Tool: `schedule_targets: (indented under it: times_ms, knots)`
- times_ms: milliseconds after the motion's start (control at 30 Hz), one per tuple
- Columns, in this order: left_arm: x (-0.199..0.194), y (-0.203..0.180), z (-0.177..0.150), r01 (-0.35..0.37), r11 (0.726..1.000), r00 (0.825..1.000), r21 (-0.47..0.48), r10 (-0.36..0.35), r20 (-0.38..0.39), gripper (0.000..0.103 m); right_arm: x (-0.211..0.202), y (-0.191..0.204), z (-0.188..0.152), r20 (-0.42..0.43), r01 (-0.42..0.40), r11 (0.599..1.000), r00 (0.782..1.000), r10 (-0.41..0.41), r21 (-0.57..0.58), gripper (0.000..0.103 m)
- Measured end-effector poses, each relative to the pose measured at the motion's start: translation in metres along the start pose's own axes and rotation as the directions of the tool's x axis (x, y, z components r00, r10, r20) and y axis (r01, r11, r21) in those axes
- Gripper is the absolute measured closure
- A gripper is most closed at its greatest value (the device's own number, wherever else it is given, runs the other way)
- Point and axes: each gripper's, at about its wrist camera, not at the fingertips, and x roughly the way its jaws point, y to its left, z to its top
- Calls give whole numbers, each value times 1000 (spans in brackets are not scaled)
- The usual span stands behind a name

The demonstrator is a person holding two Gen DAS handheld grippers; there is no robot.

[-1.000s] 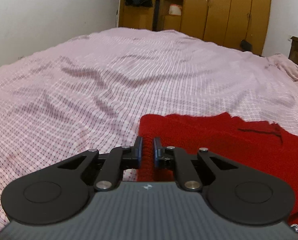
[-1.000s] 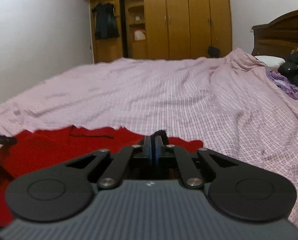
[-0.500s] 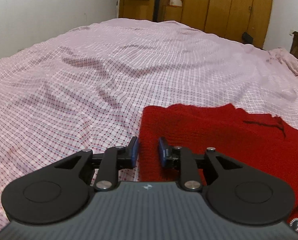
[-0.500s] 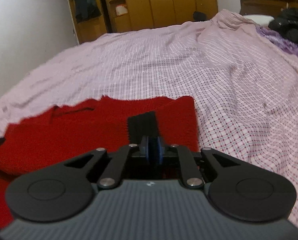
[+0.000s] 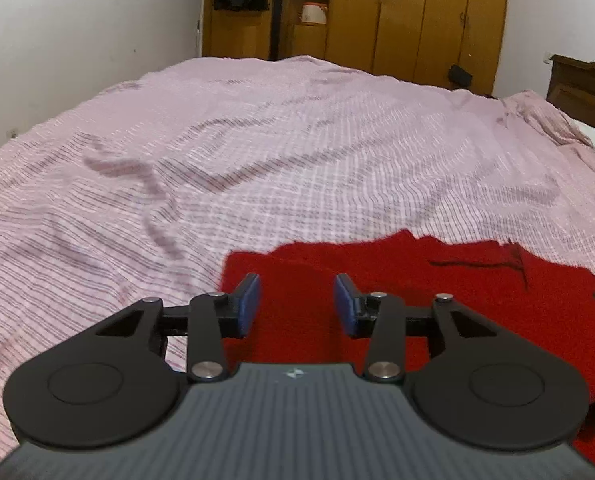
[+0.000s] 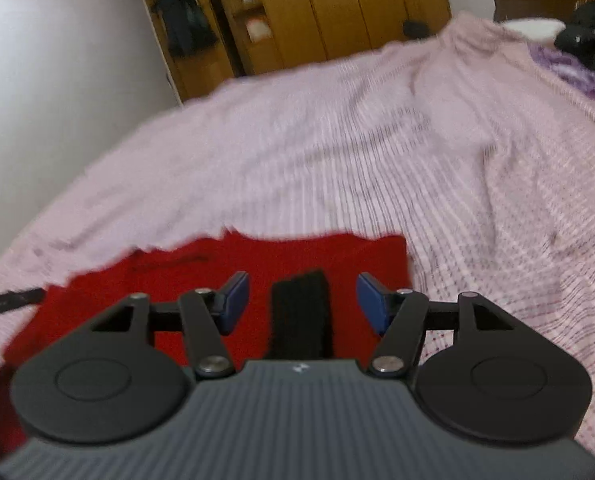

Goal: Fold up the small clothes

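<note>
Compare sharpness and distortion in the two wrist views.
Left wrist view: mostly sharp, the checked bedsheet weave reads clearly, and fisheye curvature bends the wardrobe. Right wrist view: motion-blurred and tilted, the red garment edge smeared and the sheet pattern streaked.

Red garment [image 5: 437, 300], black strip [image 6: 300, 316]; pink-white checked bedsheet [image 5: 257, 160]; blue gripper pads [image 5: 246, 306]; yellow-brown wardrobe [image 5: 417, 12].
</note>
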Motion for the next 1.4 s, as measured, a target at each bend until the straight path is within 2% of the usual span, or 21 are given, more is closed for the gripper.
schedule_targets:
  times_ms: [33,67,100,167,267,400,533,633,733,800,1067,1200,1400]
  knots:
    - [4,-1,-4,-1,1000,1000,2,1,-9,55,8,0,-3,-28,5,1000,1000,-5,-3,43]
    - [8,-1,-8,-4,1000,1000,1,4,-19,55,15,2,-7,-54,-5,1000,999,4,-6,60]
    - [12,-1,-11,-7,1000,1000,-3,7,-26,55,17,5,-11,-55,-13,1000,998,12,-21,92]
    - [18,2,-18,-3,1000,1000,-17,3,-20,55,11,12,-11,-25,-41,999,999,40,-32,91]
    - [23,7,-20,3,999,1000,-43,-4,-6,53,0,17,-4,60,-15,999,998,18,-44,91]
    - [30,9,-22,4,999,1000,-49,-5,-5,52,27,8,-9,-30,20,1000,999,-20,-1,91]
    - [29,6,-22,-8,1000,1000,-21,8,-4,51,29,3,-15,-21,13,1000,1000,-12,27,90]
    - [22,0,-18,-29,999,1000,21,29,-6,51,19,5,-8,-29,3,1000,1000,-2,29,83]
    - [7,-3,-16,-38,998,999,50,38,-6,51,-4,10,-2,-18,-9,1000,1000,9,19,73]
    - [-7,-3,-16,-29,998,1000,49,29,-1,51,-21,12,2,-2,-46,999,999,46,14,68]
    - [-71,-8,-11,-22,998,999,64,18,51,50,-80,38,11,16,-154,987,988,154,-36,68]
    - [-102,-13,-9,-26,994,998,101,19,67,48,-110,50,16,9,-226,972,974,227,-61,68]
    - [-142,-14,-8,-2,995,999,102,-3,51,45,-160,68,24,9,-279,951,959,283,-134,68]
